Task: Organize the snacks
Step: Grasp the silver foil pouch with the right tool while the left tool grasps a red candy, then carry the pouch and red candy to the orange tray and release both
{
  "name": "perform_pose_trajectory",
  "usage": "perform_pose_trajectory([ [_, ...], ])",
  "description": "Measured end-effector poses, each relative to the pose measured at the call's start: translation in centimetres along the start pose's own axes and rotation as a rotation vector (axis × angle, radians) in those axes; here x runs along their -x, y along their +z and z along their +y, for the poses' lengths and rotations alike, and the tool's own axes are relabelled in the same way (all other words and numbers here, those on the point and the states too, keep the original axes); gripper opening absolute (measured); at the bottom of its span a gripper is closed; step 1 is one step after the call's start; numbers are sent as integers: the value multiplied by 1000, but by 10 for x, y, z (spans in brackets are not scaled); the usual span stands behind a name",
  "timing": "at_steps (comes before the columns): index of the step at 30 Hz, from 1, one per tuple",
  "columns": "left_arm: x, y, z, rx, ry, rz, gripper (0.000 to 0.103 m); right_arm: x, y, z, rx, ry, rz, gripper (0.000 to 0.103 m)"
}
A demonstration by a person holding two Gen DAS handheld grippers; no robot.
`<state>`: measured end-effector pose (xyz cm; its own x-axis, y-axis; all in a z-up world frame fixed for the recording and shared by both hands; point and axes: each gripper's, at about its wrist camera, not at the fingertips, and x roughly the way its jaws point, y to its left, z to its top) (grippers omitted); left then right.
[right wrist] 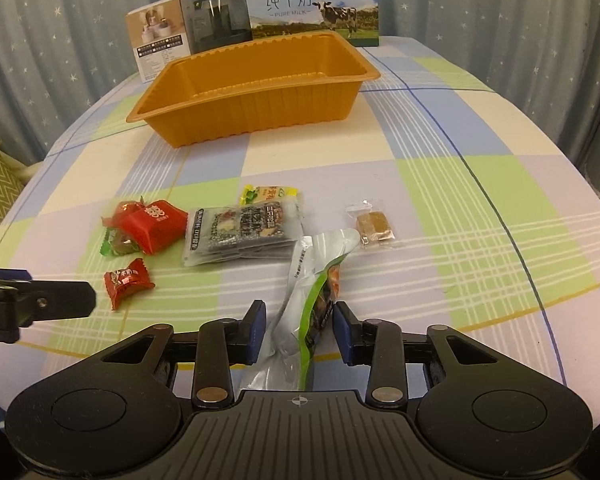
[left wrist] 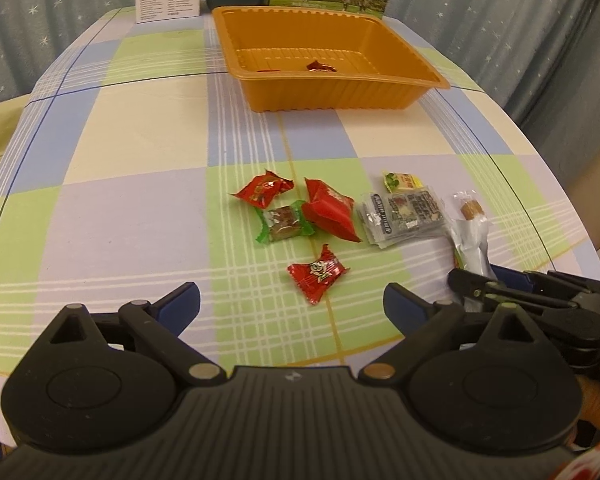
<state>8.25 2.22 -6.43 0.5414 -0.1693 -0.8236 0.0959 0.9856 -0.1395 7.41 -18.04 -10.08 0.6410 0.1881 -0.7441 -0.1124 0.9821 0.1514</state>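
Fingers (right wrist: 342, 326) of the right gripper (right wrist: 300, 326) pinch a silver-green snack pouch (right wrist: 314, 280) on the table (right wrist: 480, 208); left gripper (left wrist: 292, 304) fingers (left wrist: 180, 300) spread wide, empty.

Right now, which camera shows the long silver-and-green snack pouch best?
The right wrist view: the silver-and-green pouch lies lengthwise between the right gripper's narrowed jaws, green print visible. The left wrist view catches only its silver end at the right edge, partly behind that gripper.

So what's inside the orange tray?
The orange tray holds one red-wrapped candy and something small and red beside it. The near wall hides the floor's front strip.
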Motion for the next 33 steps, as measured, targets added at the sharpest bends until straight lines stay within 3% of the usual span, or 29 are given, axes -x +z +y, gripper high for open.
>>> perform_pose_trajectory([
  [11,-23,6,-8,-72,-38,-8,78,2,-2,-14,-9,-24,-4,26],
  [22,-39,13,-26,-393,-72,10,34,0,-1,-16,-11,-17,-2,26],
  [24,-40,11,-27,-430,-64,20,29,-1,-1,-17,-16,-14,-4,26],
  [28,-43,8,-29,-464,-56,36,21,-1,0,-17,-14,-14,-4,26],
  [33,-42,6,-33,-439,-36,34,18,-2,0,-15,10,-23,-7,26],
])
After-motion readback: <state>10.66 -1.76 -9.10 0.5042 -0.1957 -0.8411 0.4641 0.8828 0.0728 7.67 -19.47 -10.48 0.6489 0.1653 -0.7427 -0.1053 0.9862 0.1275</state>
